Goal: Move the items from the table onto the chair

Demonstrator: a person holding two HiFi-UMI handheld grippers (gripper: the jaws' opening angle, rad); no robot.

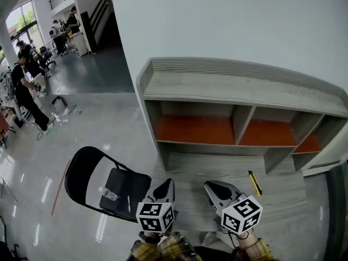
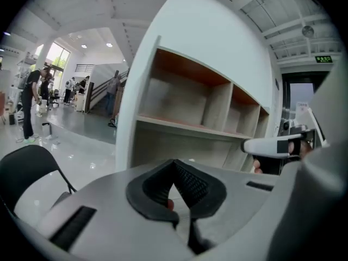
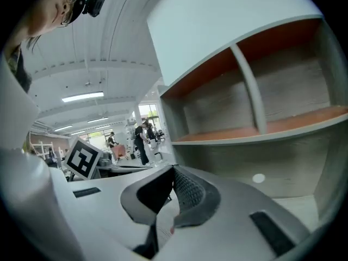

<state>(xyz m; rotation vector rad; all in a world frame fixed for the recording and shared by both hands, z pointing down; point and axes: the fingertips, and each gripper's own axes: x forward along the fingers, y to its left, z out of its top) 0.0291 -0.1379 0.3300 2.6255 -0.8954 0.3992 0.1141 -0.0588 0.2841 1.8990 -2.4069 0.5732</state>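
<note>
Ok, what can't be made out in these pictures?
- Yellow thing on the table: too small in the head view to name.
- Thin stick beside the bottle on the chair: too small, head view.
- Chair seat: hidden behind the left gripper in its own view.

No wording can be read; the green sign (image 2: 323,59) at two o'clock in the left gripper view is too small.

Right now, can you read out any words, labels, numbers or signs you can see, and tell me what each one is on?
Nothing here can be read.
Green sign high on the wall: lettering too small.
Bottle on the chair: label too small.
Cubes on the left gripper and right gripper: square patterns only, no words.
</note>
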